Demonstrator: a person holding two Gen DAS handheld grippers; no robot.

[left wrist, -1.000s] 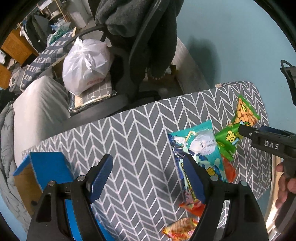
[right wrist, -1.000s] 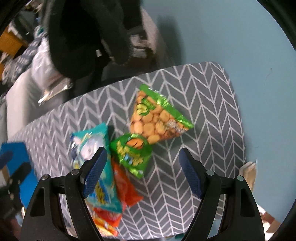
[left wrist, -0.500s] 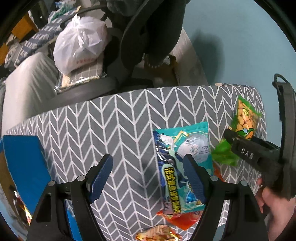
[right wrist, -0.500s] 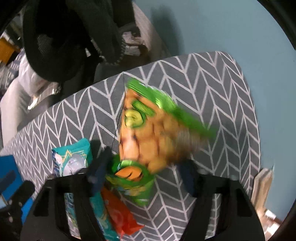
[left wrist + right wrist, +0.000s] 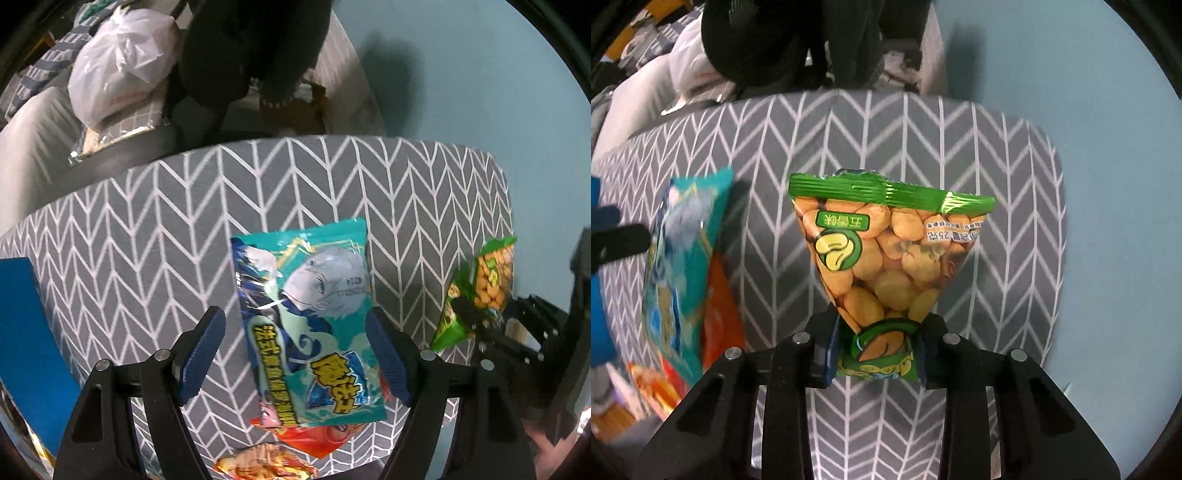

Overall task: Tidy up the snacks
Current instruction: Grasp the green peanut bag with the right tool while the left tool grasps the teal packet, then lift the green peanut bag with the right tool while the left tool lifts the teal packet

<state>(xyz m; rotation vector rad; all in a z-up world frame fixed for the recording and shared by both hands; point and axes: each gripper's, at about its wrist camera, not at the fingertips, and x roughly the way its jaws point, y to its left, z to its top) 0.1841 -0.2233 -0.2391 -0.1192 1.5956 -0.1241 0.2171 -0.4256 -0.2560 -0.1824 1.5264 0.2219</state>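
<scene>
A green packet of peanuts (image 5: 886,251) stands on end in the right wrist view. My right gripper (image 5: 875,350) has its jaws closing, and the pads press on the packet's narrow lower end. In the left wrist view that packet (image 5: 487,284) and the right gripper (image 5: 476,321) sit at the table's right edge. A teal snack packet (image 5: 306,295) with a cartoon figure lies flat on the chevron cloth. My left gripper (image 5: 295,332) hangs open over it, pointing down, a finger on either side of it without touching.
An orange-red packet (image 5: 314,439) and a further snack packet (image 5: 266,465) lie under and below the teal one. A blue box (image 5: 26,350) sits at the left edge. Beyond the grey chevron table (image 5: 147,240) are a black chair and a white plastic bag (image 5: 118,74).
The right jaws went from wide open to shut on the peanut packet, which swung upright. The left gripper sank and shifted right until it straddled the teal packet.
</scene>
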